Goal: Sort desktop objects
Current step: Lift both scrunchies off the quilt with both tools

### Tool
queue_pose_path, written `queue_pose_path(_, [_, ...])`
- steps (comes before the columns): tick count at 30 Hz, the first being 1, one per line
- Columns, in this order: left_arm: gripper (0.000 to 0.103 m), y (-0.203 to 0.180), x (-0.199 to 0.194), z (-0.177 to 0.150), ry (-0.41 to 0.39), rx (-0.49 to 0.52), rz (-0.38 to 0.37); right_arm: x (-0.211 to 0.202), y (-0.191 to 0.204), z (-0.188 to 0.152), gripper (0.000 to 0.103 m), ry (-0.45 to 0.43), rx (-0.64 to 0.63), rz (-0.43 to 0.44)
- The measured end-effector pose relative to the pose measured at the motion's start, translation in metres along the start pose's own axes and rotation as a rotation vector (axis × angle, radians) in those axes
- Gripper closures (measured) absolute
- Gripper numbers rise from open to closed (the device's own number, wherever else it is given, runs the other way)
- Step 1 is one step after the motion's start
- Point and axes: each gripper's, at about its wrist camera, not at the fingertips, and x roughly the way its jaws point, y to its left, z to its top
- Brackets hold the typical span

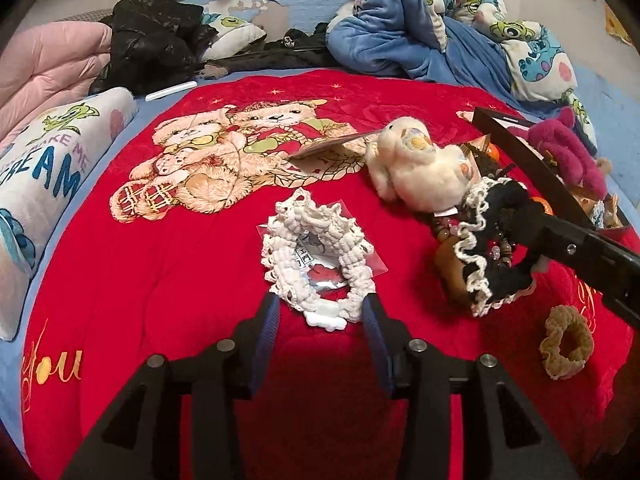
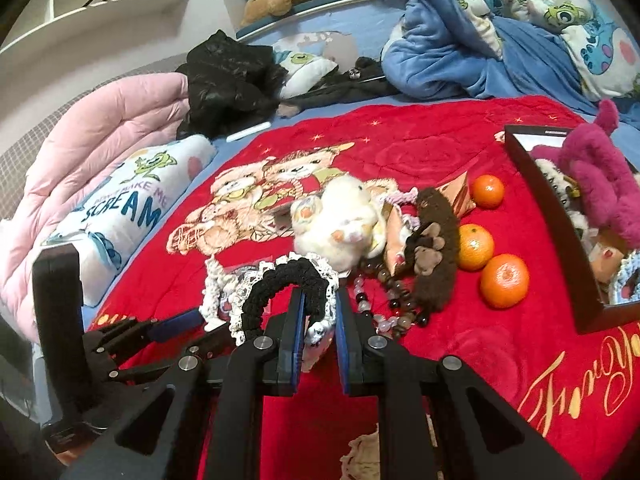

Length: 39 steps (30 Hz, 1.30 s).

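Note:
A white crochet scrunchie (image 1: 316, 256) in a clear packet lies on the red blanket (image 1: 168, 264). My left gripper (image 1: 322, 314) is open, its fingers on either side of the scrunchie's near edge. My right gripper (image 2: 318, 312) is shut on a black scrunchie with white lace trim (image 2: 280, 284) and holds it above the blanket; the same scrunchie shows in the left wrist view (image 1: 492, 248). A white plush toy (image 2: 344, 220), a brown plush hair band (image 2: 436, 248), a bead bracelet (image 2: 392, 312) and three oranges (image 2: 504, 280) lie close by.
A black box (image 2: 560, 232) at the right holds a magenta plush (image 2: 600, 176) and other items. A tan scrunchie (image 1: 566, 342) lies at the right. A pink quilt (image 2: 100, 136), a pillow (image 2: 128, 208), black clothes (image 2: 228, 80) and blue bedding (image 2: 460, 40) ring the blanket.

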Motion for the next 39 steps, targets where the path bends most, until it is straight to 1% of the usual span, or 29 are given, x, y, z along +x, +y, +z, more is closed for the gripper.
queue_pose_path(7, [0.059,-0.004,0.005,0.002,0.009,0.017,-0.005,0.008,0.0,-0.002,0.089,0.021,0.01,0.009])
queue_pose_path(14, [0.06,-0.003,0.005,0.002,0.008,0.012,-0.012,0.01,0.003,-0.003,0.089,0.024,-0.003,0.009])
queue_pose_path(16, [0.066,-0.003,0.004,0.002,0.005,0.015,-0.019,0.01,0.002,-0.003,0.089,0.023,-0.004,0.01])
queue_pose_path(17, [0.068,-0.004,0.003,0.002,0.001,0.016,-0.019,0.01,0.002,-0.003,0.089,0.024,-0.004,0.01])
queue_pose_path(19, [0.083,-0.005,0.001,0.003,-0.009,0.021,-0.021,0.01,0.003,-0.003,0.089,0.023,-0.004,0.008])
queue_pose_path(20, [0.087,-0.005,-0.001,0.003,-0.017,0.02,-0.021,0.009,0.002,-0.003,0.089,0.024,-0.004,0.009])
queue_pose_path(23, [0.088,-0.005,-0.007,0.004,-0.041,0.02,-0.051,0.009,0.003,-0.004,0.089,0.024,-0.006,0.009])
queue_pose_path(28, [0.088,-0.011,-0.012,0.003,-0.06,0.04,-0.039,0.008,0.005,-0.004,0.089,0.023,-0.015,0.008])
queue_pose_path(39, [0.089,-0.016,-0.024,0.002,-0.09,0.052,-0.048,0.003,0.008,-0.004,0.089,0.01,-0.027,0.008])
